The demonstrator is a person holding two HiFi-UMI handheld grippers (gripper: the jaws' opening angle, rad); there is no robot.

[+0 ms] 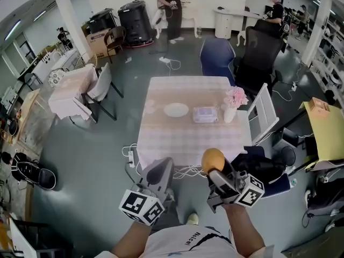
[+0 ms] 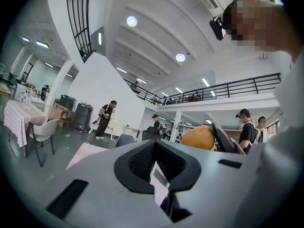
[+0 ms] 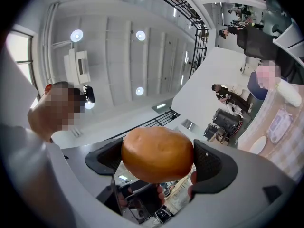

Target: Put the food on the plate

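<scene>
A round golden-brown bun [image 1: 213, 159] sits between the jaws of my right gripper [image 1: 215, 166], which is shut on it and held up in front of my chest, well short of the table. In the right gripper view the bun [image 3: 157, 154] fills the gap between the black pads [image 3: 213, 166]. The white plate [image 1: 176, 109] lies on the checked table [image 1: 166, 138], near its middle, and shows small in the right gripper view as well [image 3: 259, 145]. My left gripper [image 1: 159, 174] is shut and holds nothing, beside the right one. From the left gripper view the bun [image 2: 199, 137] appears at the right.
A clear lidded box [image 1: 205, 114] and a vase of pink flowers [image 1: 234, 98] stand on the table right of the plate. A white chair [image 1: 264, 113] is at the table's right side and a blue chair [image 1: 217, 55] beyond it. Cables [image 1: 185, 171] lie under the near edge.
</scene>
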